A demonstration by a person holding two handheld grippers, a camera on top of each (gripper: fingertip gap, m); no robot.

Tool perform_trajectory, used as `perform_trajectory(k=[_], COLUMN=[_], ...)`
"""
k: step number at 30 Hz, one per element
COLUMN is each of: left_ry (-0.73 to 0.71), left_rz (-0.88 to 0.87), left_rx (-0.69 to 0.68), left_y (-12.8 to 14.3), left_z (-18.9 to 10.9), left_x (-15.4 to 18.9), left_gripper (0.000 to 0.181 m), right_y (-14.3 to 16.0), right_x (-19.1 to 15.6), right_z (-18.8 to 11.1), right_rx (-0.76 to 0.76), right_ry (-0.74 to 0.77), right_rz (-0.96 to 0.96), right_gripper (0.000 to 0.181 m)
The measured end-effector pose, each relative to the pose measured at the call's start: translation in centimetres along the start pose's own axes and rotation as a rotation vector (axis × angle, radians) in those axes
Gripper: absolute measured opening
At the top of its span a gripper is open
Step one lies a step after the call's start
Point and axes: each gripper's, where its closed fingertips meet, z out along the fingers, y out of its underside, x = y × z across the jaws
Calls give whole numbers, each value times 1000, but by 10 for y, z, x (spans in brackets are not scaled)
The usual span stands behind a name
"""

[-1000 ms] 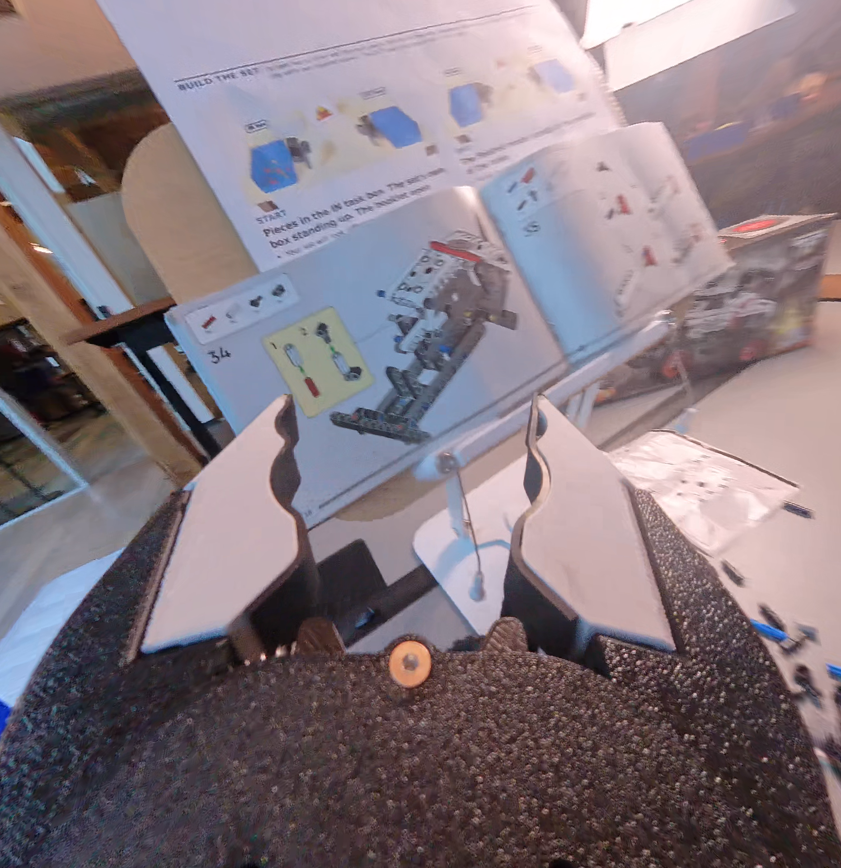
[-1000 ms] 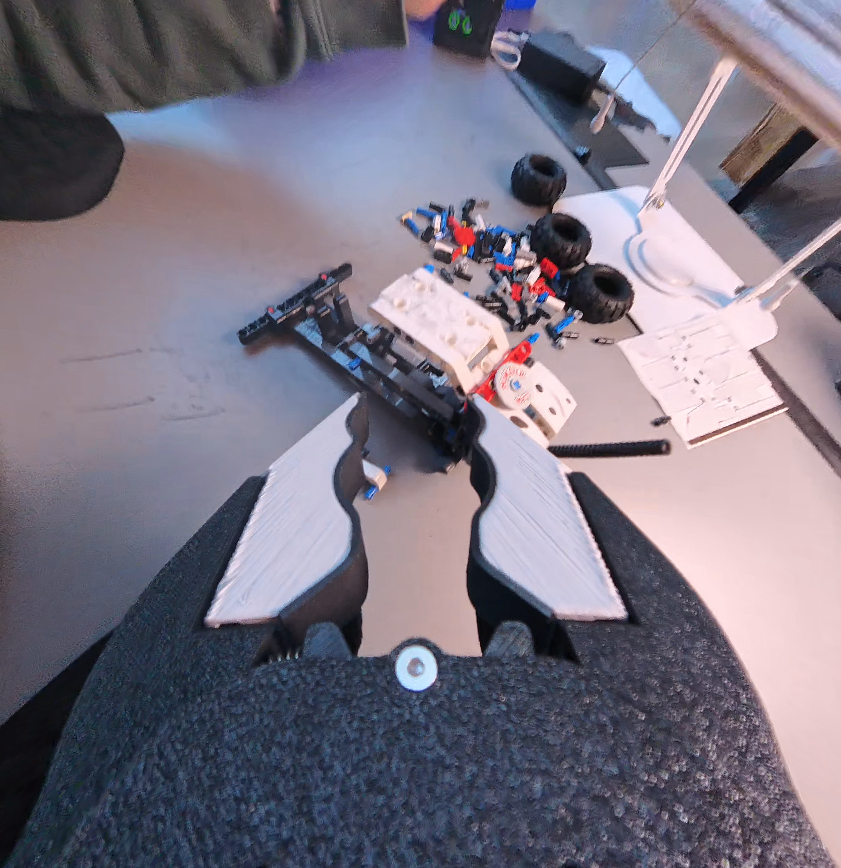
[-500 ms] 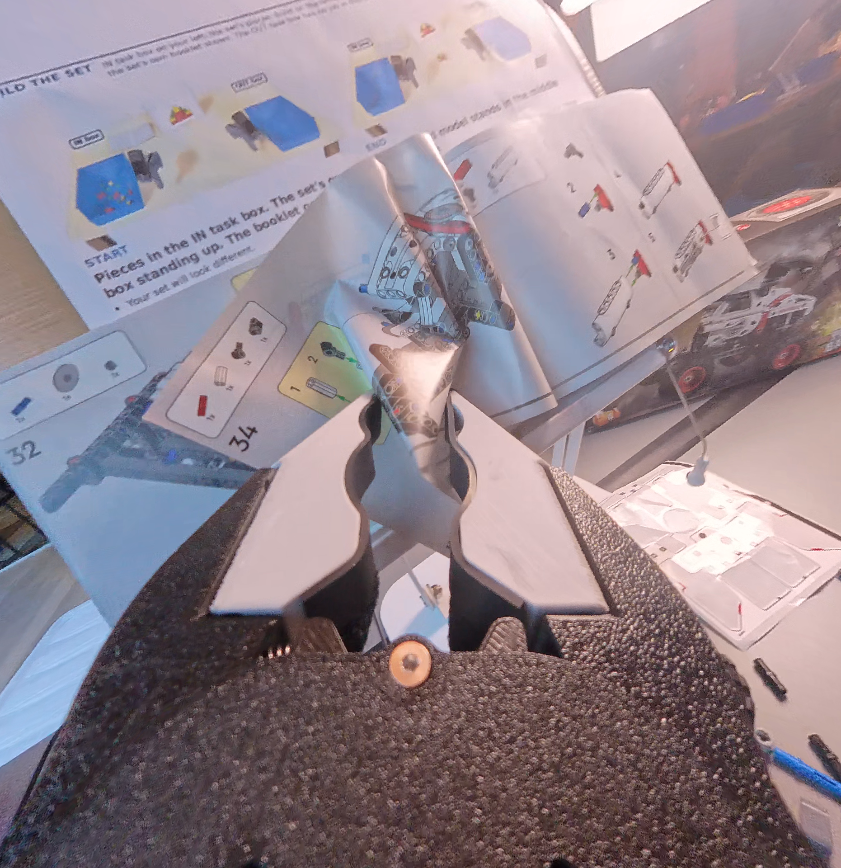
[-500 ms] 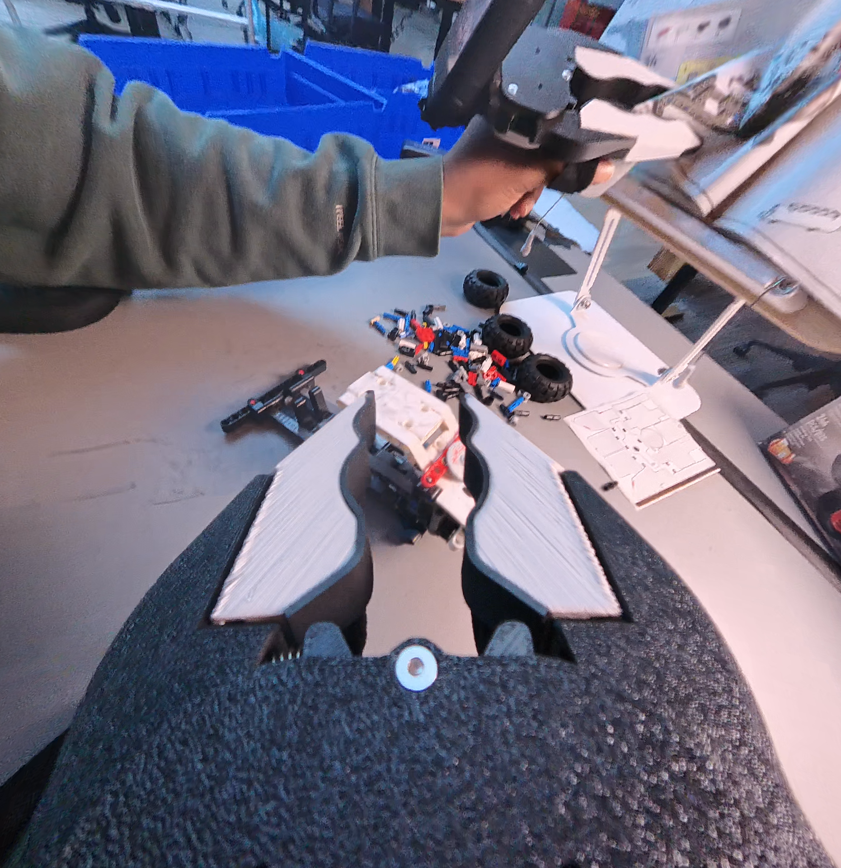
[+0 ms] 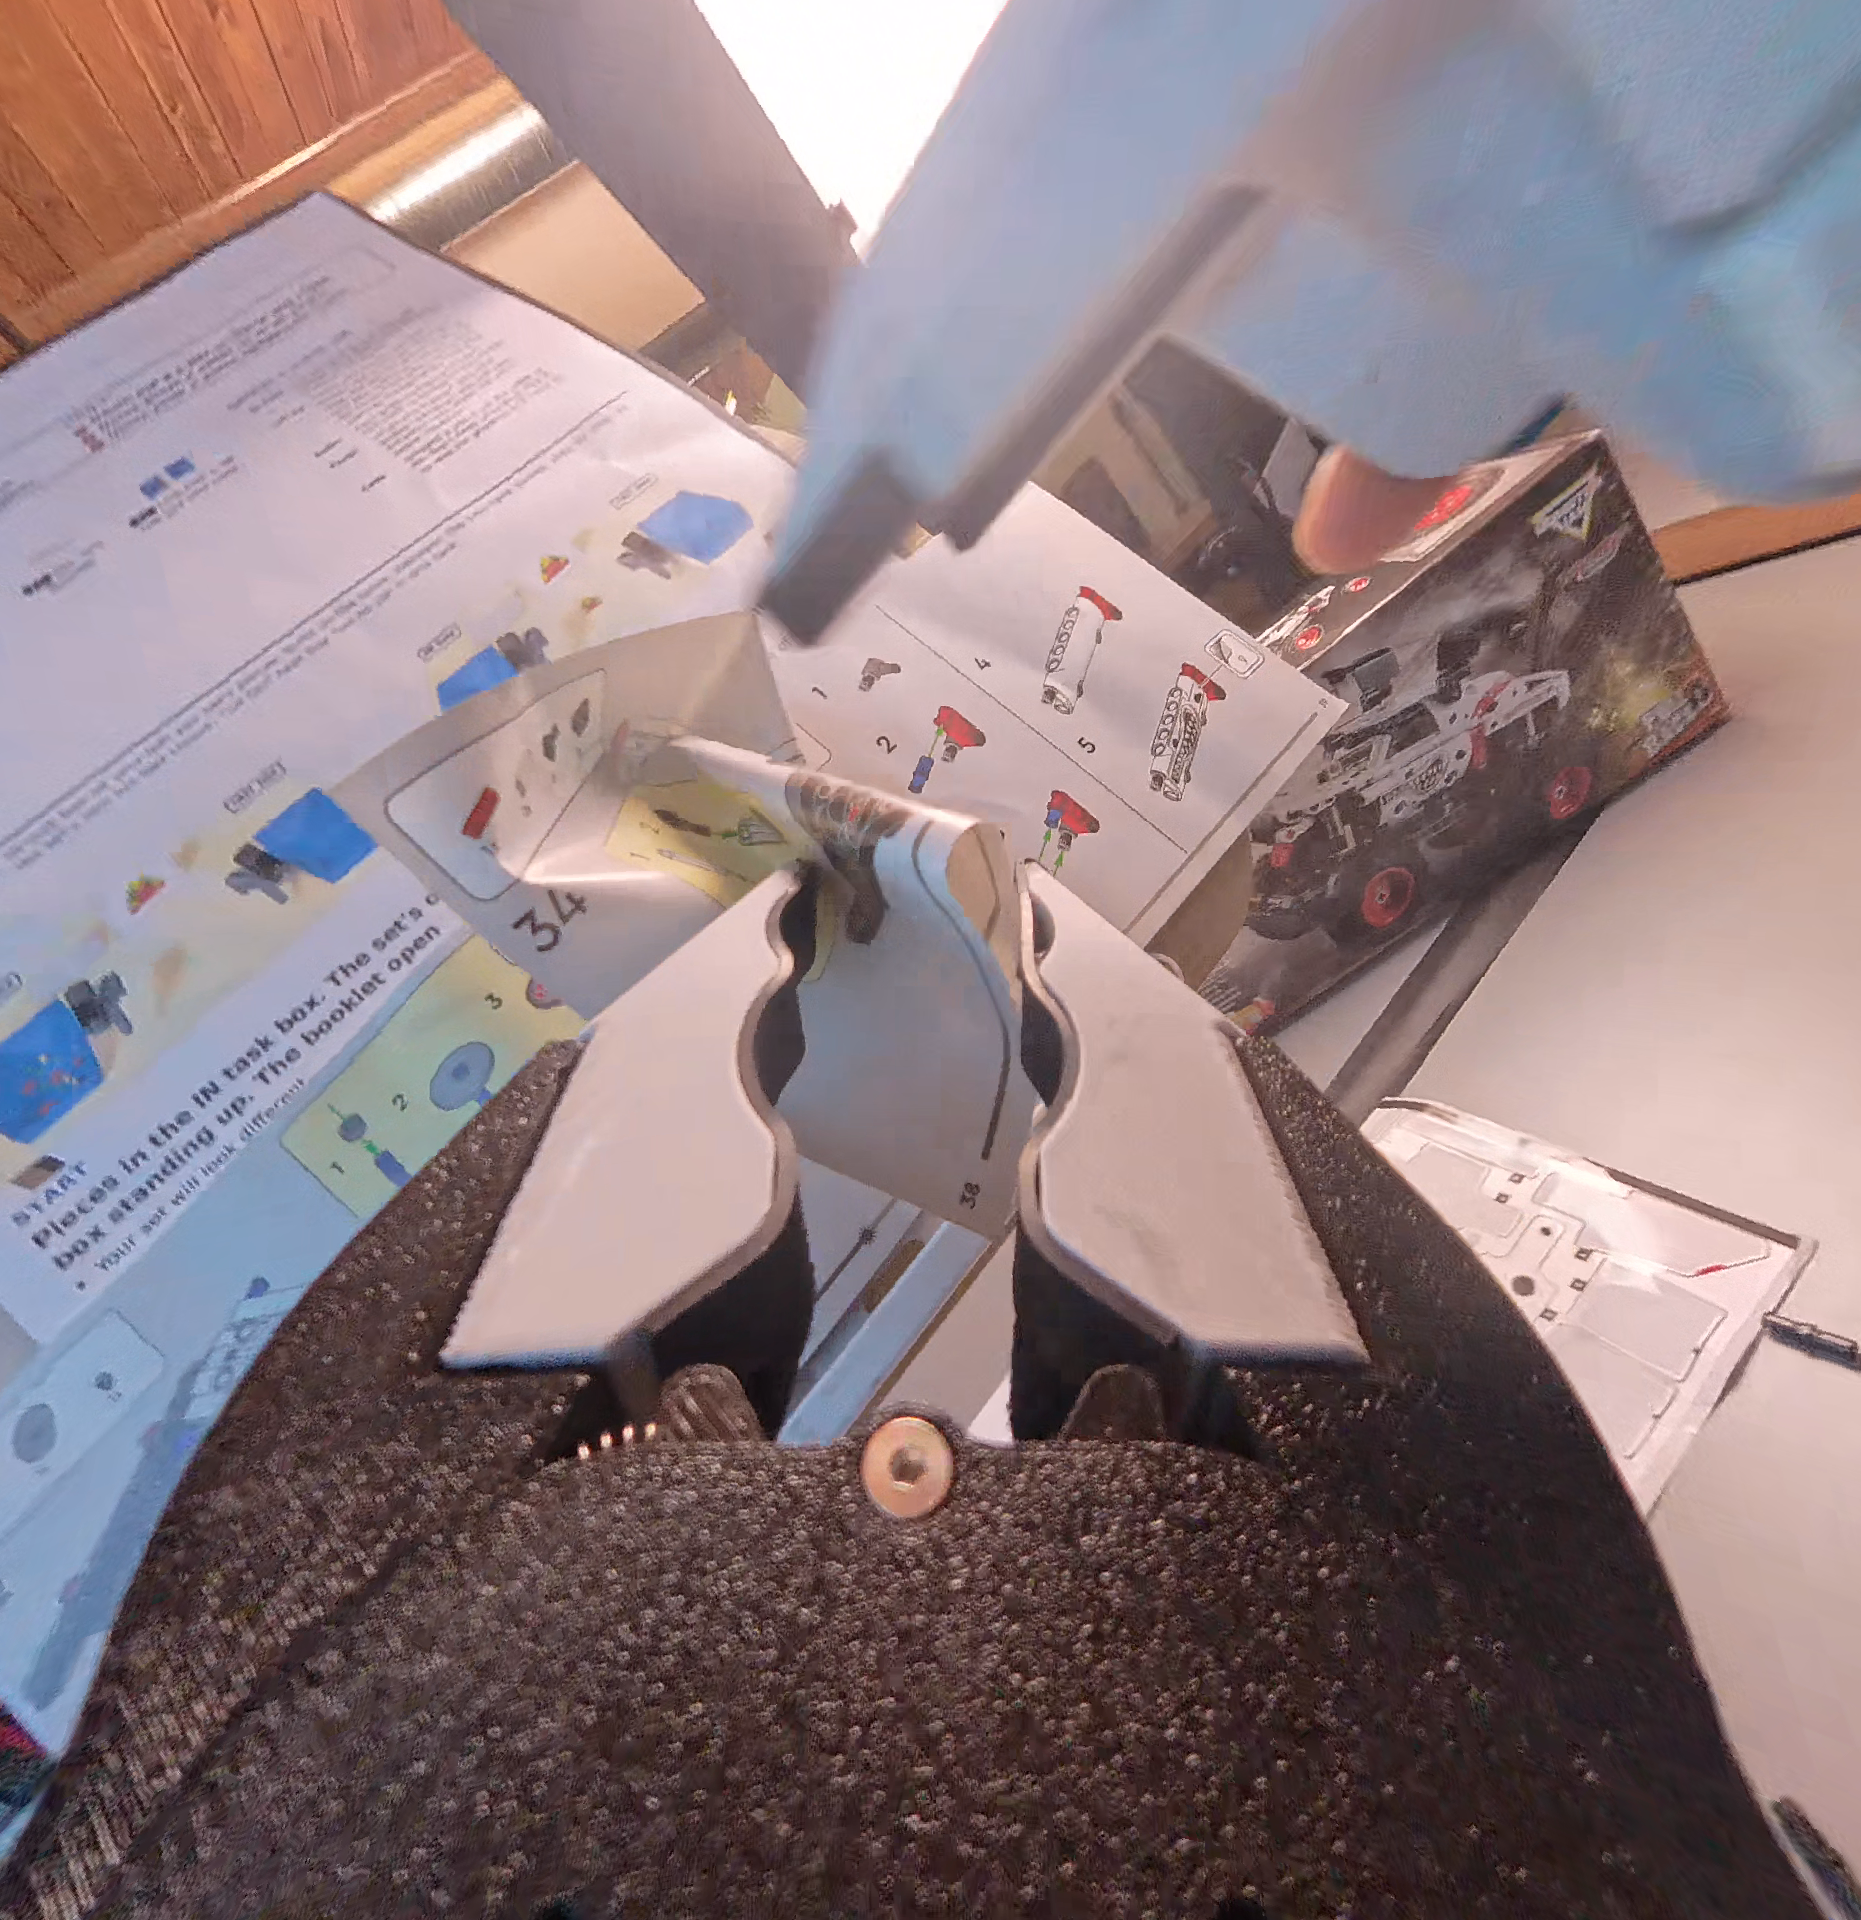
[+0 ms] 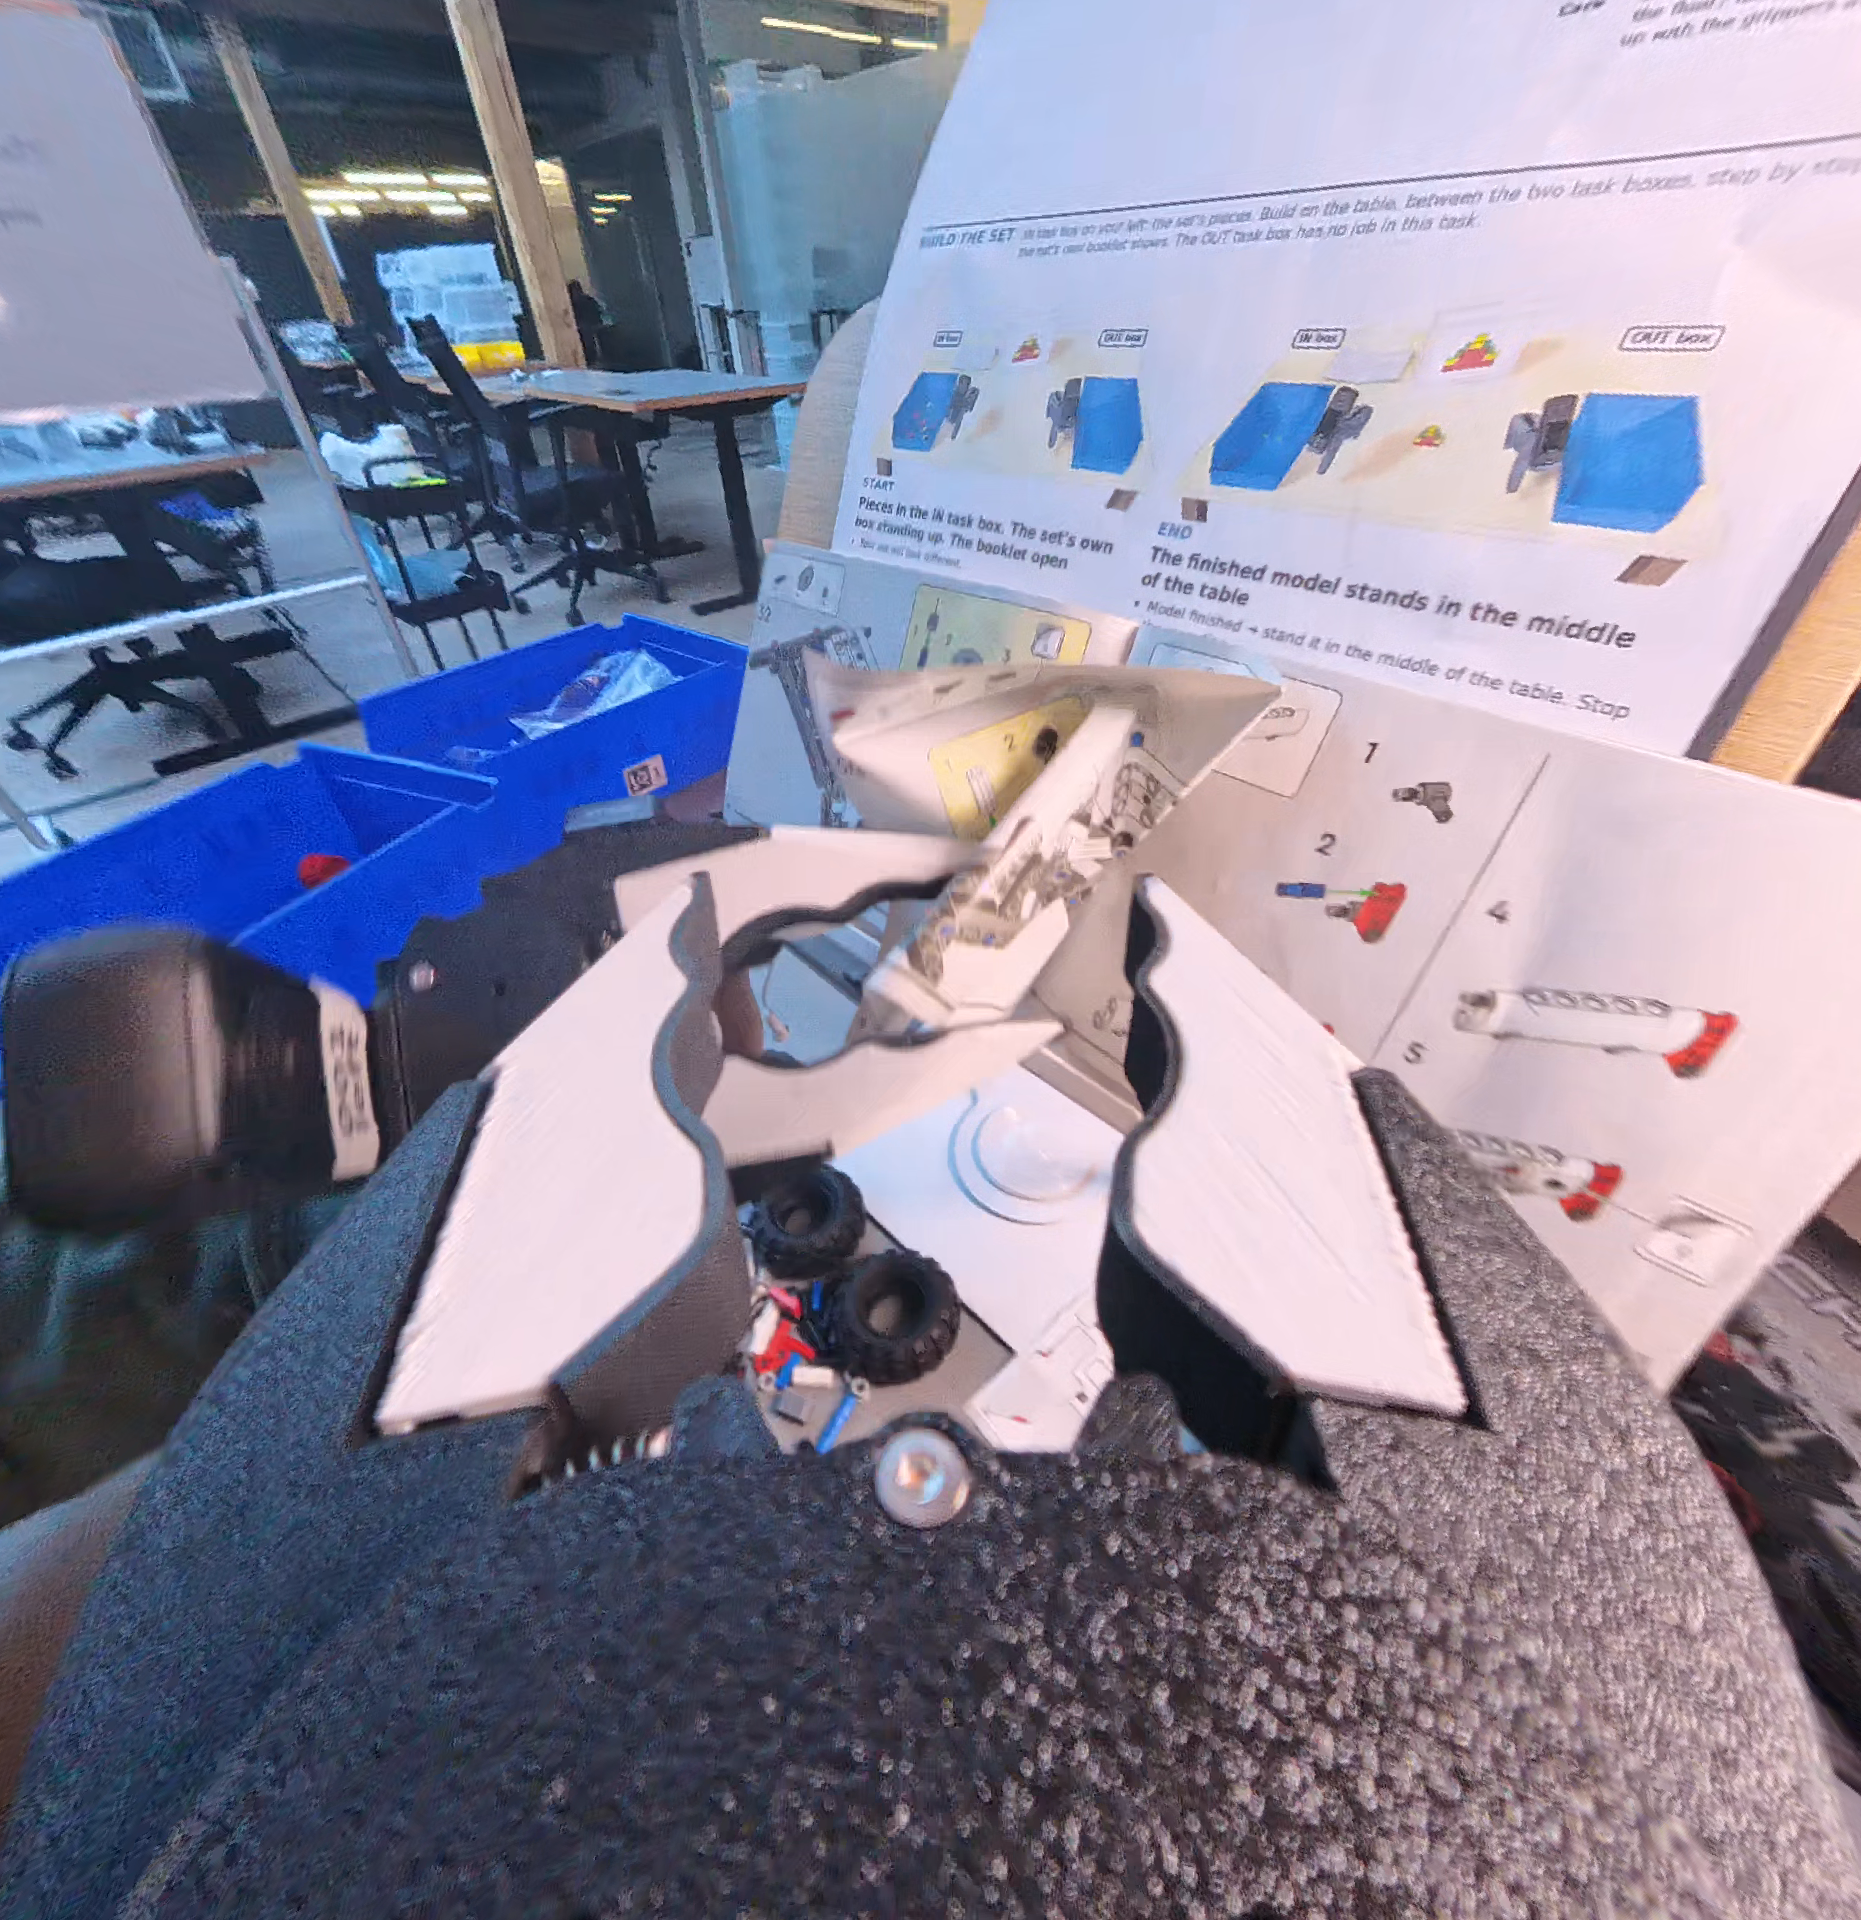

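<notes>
My left gripper (image 5: 905,888) is shut on a curled page (image 5: 895,1060) of the open building booklet (image 5: 1061,717), which leans on a white stand. The page is folded over and crumpled between the jaws. My right gripper (image 6: 921,894) is open and empty, raised in front of the booklet (image 6: 1528,935). Its jaws frame the left gripper (image 6: 1014,940) and the bent page (image 6: 1009,727) without touching them. A blurred pale shape (image 5: 1113,343) with a person's fingertip crosses the top of the left wrist view, close to the lens.
A large printed sheet (image 6: 1425,312) stands behind the booklet. The set's box (image 5: 1477,727) and a sticker sheet (image 5: 1591,1299) lie to the right. Black tyres (image 6: 895,1314) and small loose pieces lie by the stand's base (image 6: 1019,1153). Blue bins (image 6: 230,862) sit at the left.
My left gripper closed on a booklet page and has pulled it over, folding it. My right gripper rose from the model on the table to the booklet and opened wider.
</notes>
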Motion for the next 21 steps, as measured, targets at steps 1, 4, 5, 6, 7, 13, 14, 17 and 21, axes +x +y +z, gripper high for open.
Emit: perform_trajectory(k=[1,4,5,6,7,13,14,17,21], left_ry=[-13,-34,-37,-36,-35,4,13,33,32], left_rz=[60,235,288,343,394,439,403,262,121], left_rx=[-2,-5,1,14,27,87,94,90,40], left_y=[-1,-2,-4,-6,-9,-11,-11,-9,6], left_z=[0,1,1,-1,-2,-22,-26,-33,-29], left_x=[2,12,16,22,27,44,43,34,10], left_gripper=[38,44,49,51,53,61,60,55,52], right_y=[-3,4,6,10,14,9,9,11,11], right_x=[1,8,11,13,16,47,53,74,90], right_z=[10,36,42,48,52,41,38,31,28], right_rx=[-25,-135,-158,-180,-204,-152,-152,-155,-188], right_ry=[-23,-10,-1,-6,-5,48,63,136,168], right_rz=[41,68,73,89,100,101,95,12,-37], right_gripper=[87,106,106,106,103,58,52,30,34])
